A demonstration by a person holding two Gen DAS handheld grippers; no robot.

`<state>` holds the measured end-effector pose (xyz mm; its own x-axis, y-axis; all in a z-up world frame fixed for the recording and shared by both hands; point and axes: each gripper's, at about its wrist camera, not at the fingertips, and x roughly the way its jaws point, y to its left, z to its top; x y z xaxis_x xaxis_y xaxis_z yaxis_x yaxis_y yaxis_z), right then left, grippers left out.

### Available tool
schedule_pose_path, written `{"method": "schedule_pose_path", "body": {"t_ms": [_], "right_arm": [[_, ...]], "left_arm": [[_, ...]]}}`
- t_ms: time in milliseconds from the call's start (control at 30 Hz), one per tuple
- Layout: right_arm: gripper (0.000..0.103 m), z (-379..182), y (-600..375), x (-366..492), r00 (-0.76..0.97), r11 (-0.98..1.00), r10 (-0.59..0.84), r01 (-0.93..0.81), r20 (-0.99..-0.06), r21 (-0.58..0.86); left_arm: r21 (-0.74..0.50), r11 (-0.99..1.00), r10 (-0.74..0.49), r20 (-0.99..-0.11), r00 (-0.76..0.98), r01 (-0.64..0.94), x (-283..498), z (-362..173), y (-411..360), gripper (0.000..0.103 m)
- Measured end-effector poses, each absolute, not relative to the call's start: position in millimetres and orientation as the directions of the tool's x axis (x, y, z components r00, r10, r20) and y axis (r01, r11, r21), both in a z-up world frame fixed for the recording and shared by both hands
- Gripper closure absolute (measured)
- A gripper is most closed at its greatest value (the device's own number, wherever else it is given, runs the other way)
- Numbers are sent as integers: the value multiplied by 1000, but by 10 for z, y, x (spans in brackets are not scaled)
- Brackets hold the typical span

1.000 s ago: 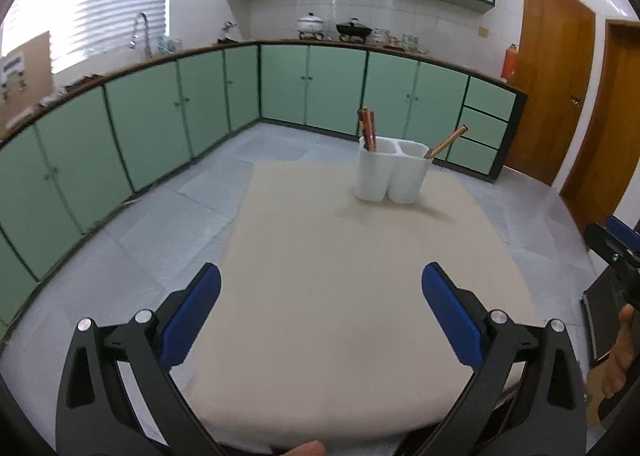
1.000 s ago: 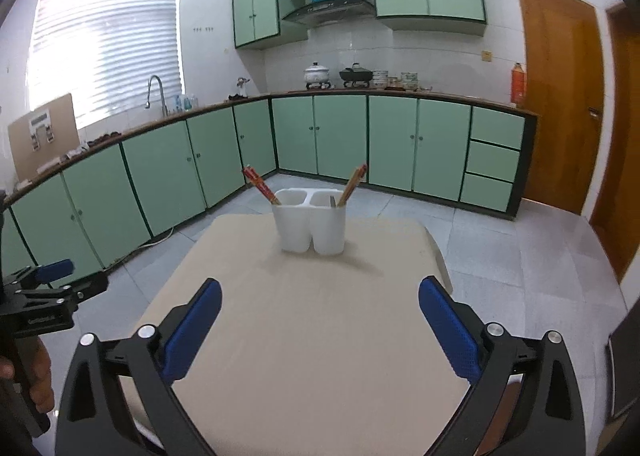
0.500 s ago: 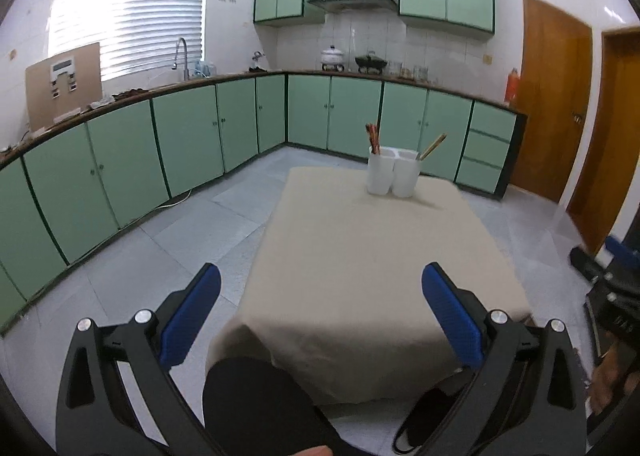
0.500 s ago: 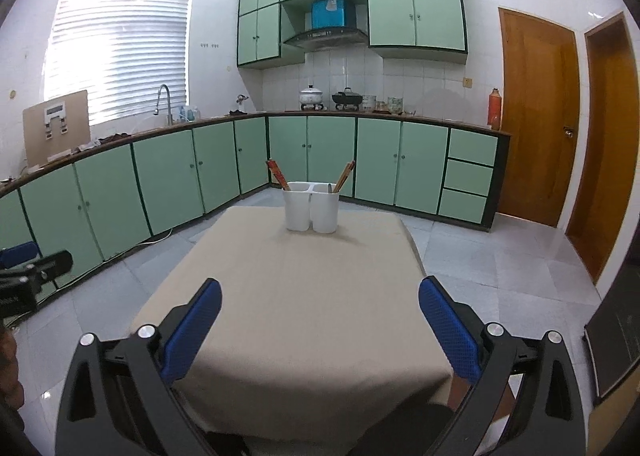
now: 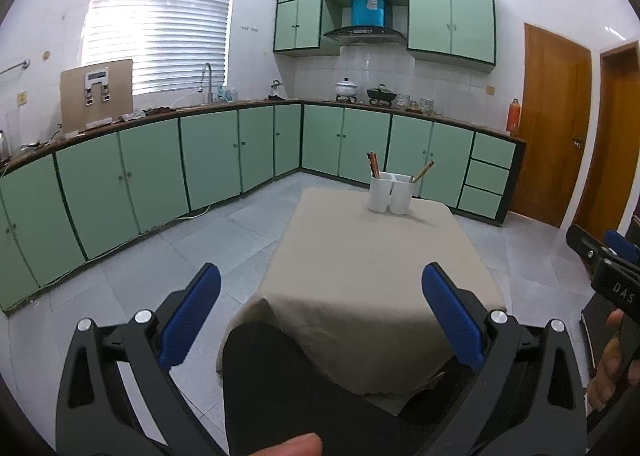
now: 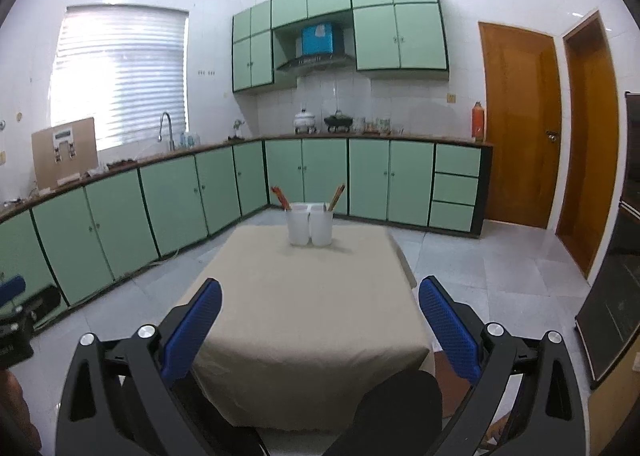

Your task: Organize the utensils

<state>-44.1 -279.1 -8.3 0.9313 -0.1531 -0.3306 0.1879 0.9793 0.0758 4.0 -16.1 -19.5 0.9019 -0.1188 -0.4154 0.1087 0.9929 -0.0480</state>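
Note:
A white two-compartment utensil holder [image 5: 393,193] [image 6: 309,223] stands at the far end of a table under a beige cloth [image 5: 372,264] [image 6: 312,296]. Red-brown chopsticks [image 5: 373,164] [image 6: 280,197] lean in its left compartment and a wooden utensil [image 5: 423,171] [image 6: 337,195] in its right one. My left gripper [image 5: 320,320] is open and empty, well back from the table's near edge. My right gripper [image 6: 319,320] is open and empty, also held back before the table.
Green base cabinets [image 5: 208,160] [image 6: 360,180] line the left and far walls, with pots and a sink on the counter. Wooden doors [image 6: 516,124] are at the right. The person's dark-clad knees [image 5: 280,384] [image 6: 396,404] sit below the grippers. Grey tile floor [image 5: 160,264] surrounds the table.
Both grippers have pulled back and away from the table, so the holder looks smaller and farther. The person's knees have come into view. Both grippers stay open.

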Motion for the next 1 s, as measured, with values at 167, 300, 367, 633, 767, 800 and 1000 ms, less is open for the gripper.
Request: {"method": "schedule_pose_path", "body": {"t_ms": [167,300,367,633,767,800,1000], "right_arm": [[6,-81,-2755,-583,935,978,-170,198,-311,60],[6,-102,-2726,-591,934,979,-167,195,-316,59],[6,-116,-2715,-565,932,979,-167,194,-322,54],[6,-133,-2722,-544,933,980,-164,190,-320,53],[6,-119,-2701,-567,936,980,-169,193,-310,47],[6,-120,-2692,-578,936,980,-171,194,-308,44],[6,-146,-2645,-594,937,981,-167,189,-305,41]], "left_arm": [[-61,991,-131,-380,915,117,-129,-112,-139,5],[-81,989,-146,-374,916,125,-147,-92,-122,5],[-94,988,-153,-378,913,126,-140,-101,-111,5],[-76,992,-124,-379,917,102,-146,-130,-88,5],[-69,993,-116,-382,917,96,-143,-147,-104,5],[-66,993,-111,-381,918,93,-147,-152,-101,5],[-75,994,-99,-378,921,76,-147,-150,-67,5]]}}
